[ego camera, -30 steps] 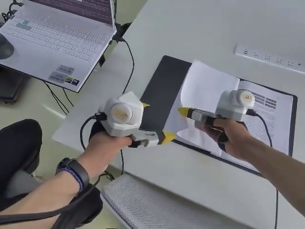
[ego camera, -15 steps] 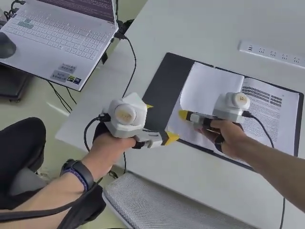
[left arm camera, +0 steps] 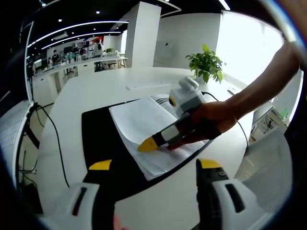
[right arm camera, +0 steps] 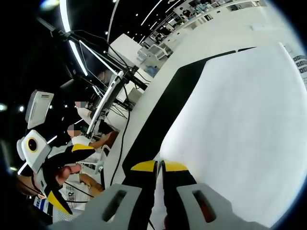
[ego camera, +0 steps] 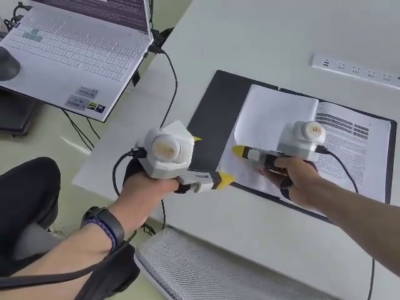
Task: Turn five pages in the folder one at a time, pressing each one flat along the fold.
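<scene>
Folder (ego camera: pixel 212 119) lies open on the white table (ego camera: pixel 262 37), its black inside cover to the left and a printed sheet (ego camera: pixel 356 147) to the right. Between them a blank white page (ego camera: pixel 275 119) stands raised and curved over the fold. The right gripper (ego camera: pixel 239 150) sits at that page's near left edge. Its own view shows the two yellow-tipped jaws drawn almost together, with a thin white sliver of the page pinched between them. The left gripper (ego camera: pixel 209 159) hovers off the folder's near left corner with its jaws spread wide and nothing between them, which the left gripper view shows most plainly.

The head view alone takes in one open laptop (ego camera: pixel 75 44) at the upper left, one white power strip (ego camera: pixel 356 70) at the table's far edge, a black cable (ego camera: pixel 172 75) running past the folder, a dark wristband (ego camera: pixel 103 224) on the left arm and a mesh chair seat (ego camera: pixel 200 269) below the table edge. The left gripper view adds one potted plant (left arm camera: pixel 206 64) beyond the table and an office with ceiling lights behind it. The right gripper view looks along the page's underside and catches the other gripper at its left.

The text on the printed sheet and the stickers on the laptop's palm rest are too small to read.
</scene>
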A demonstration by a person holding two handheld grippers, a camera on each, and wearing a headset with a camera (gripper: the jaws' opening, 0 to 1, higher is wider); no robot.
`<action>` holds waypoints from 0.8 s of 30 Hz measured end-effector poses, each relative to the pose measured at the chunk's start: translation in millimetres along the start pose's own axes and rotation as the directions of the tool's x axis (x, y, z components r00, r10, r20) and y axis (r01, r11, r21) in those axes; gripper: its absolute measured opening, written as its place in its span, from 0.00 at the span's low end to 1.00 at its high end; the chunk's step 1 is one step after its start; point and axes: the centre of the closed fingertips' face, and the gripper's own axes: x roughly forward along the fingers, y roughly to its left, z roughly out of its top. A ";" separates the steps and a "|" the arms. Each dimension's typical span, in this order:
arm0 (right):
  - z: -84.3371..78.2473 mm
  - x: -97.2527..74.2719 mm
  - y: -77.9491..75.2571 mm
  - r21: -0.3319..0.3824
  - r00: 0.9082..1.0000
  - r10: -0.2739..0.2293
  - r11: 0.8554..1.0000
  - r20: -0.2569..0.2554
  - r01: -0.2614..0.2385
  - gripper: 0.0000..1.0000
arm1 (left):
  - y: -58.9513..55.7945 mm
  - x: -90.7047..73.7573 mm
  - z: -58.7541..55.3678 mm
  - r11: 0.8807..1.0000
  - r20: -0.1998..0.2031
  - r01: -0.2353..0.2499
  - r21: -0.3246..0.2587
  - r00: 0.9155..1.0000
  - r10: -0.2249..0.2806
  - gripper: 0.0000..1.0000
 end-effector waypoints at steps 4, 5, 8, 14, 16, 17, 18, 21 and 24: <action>1.1 2.4 -0.4 0.004 1.000 0.016 1.000 -0.004 -0.016 0.11 | -3.2 1.8 4.7 1.000 0.004 0.008 -0.005 1.000 -0.008 0.68; 1.5 1.2 1.8 0.005 1.000 0.027 1.000 -0.005 -0.027 0.13 | -4.4 3.8 6.1 1.000 0.007 0.015 -0.016 1.000 -0.015 0.67; 4.3 -3.0 1.2 -0.001 0.999 0.041 0.999 -0.006 -0.041 0.20 | -6.2 9.4 7.8 1.000 0.002 0.020 -0.005 1.000 -0.020 0.66; 17.3 -27.1 8.3 -0.047 0.997 0.071 0.996 0.032 -0.069 0.28 | -10.6 21.2 13.9 0.999 0.009 0.046 -0.016 0.999 -0.046 0.59; 21.8 -37.0 4.4 -0.077 0.998 0.060 0.995 0.036 -0.057 0.29 | -11.6 26.3 13.9 0.999 0.001 0.047 -0.005 0.999 -0.047 0.56; 23.6 -41.5 2.5 -0.085 0.998 0.056 0.995 0.039 -0.052 0.29 | -11.5 29.2 13.4 0.999 -0.003 0.049 -0.002 0.999 -0.049 0.55; 25.9 -45.8 0.5 -0.094 0.998 0.052 0.994 0.045 -0.048 0.29 | -11.5 32.1 12.7 0.999 -0.007 0.053 -0.002 0.999 -0.053 0.55; 35.8 -64.2 -10.1 -0.119 0.997 0.028 0.993 0.071 -0.019 0.28 | -11.7 41.2 11.3 0.998 -0.018 0.058 0.007 0.998 -0.058 0.50; 43.5 -78.0 -18.0 -0.125 0.996 0.014 0.992 0.092 -0.002 0.27 | -12.1 51.3 7.6 0.998 -0.031 0.068 0.016 0.997 -0.068 0.43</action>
